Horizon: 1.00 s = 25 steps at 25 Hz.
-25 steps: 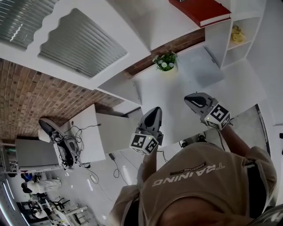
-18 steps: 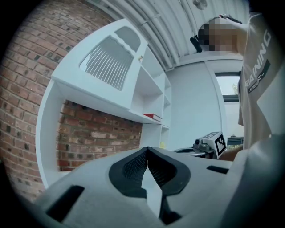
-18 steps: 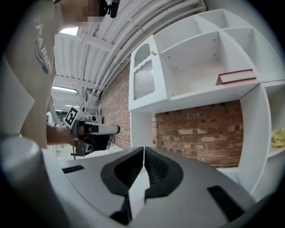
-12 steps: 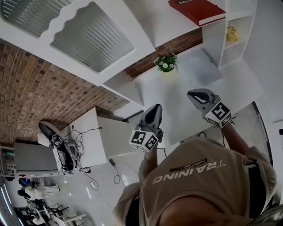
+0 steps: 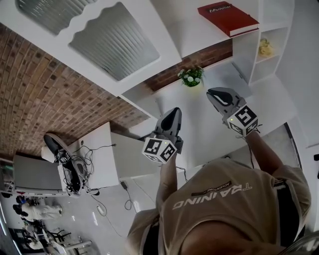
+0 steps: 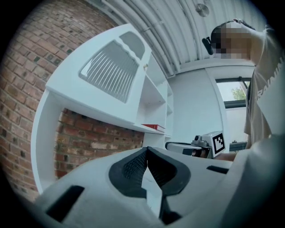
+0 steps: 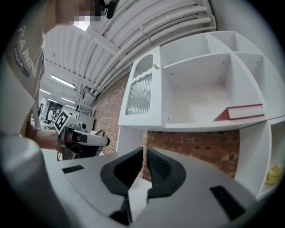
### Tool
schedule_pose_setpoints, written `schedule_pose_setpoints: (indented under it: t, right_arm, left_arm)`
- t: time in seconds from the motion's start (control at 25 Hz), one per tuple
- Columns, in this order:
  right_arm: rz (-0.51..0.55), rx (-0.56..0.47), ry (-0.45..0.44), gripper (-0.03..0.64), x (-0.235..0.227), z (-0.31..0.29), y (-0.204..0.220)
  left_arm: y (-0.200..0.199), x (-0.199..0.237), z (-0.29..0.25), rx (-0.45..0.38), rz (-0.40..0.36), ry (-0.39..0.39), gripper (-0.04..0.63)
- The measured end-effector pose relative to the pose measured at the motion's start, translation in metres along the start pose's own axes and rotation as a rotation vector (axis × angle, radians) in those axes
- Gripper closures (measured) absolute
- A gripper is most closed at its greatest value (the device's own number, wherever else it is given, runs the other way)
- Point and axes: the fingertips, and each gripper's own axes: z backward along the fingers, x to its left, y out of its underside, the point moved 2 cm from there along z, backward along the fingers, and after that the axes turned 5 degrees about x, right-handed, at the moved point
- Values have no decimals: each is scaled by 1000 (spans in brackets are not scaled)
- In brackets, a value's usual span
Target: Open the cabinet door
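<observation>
Tools, pair, both shut and empty.
Left tool (image 6: pixel 147 150): jaws together, gripping nothing. Right tool (image 7: pixel 145 150): jaws together, likewise gripping nothing. Held level over white desk (image 5: pixel 197 124); cabinet door (image 7: pixel 139 92) closed, untouched, at shelf unit's upper left.

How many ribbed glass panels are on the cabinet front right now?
2. One large ribbed glass panel sits upper centre-left in the head view. A second panel lies beyond it, cut off by the top-left edge. More may be out of frame.
</observation>
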Motion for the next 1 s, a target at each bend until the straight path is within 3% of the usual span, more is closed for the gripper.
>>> schedule_pose_setpoints:
  t: [0.48, 0.56, 0.64, 1.0]
  right_arm:
    - [49, -180, -4, 601, -40, -36, -81]
    - [64, -169, -9, 591, -42, -46, -86]
    - [87, -142, -42, 466, -42, -62, -91]
    - [21, -97, -115, 468, -55, -108, -99]
  left_arm:
    - [14, -3, 2, 45, 5, -22, 588]
    - [11, -4, 3, 37, -1, -18, 588]
    - [6, -4, 3, 35, -8, -21, 588]
    - [20, 3, 17, 30, 48, -94, 588]
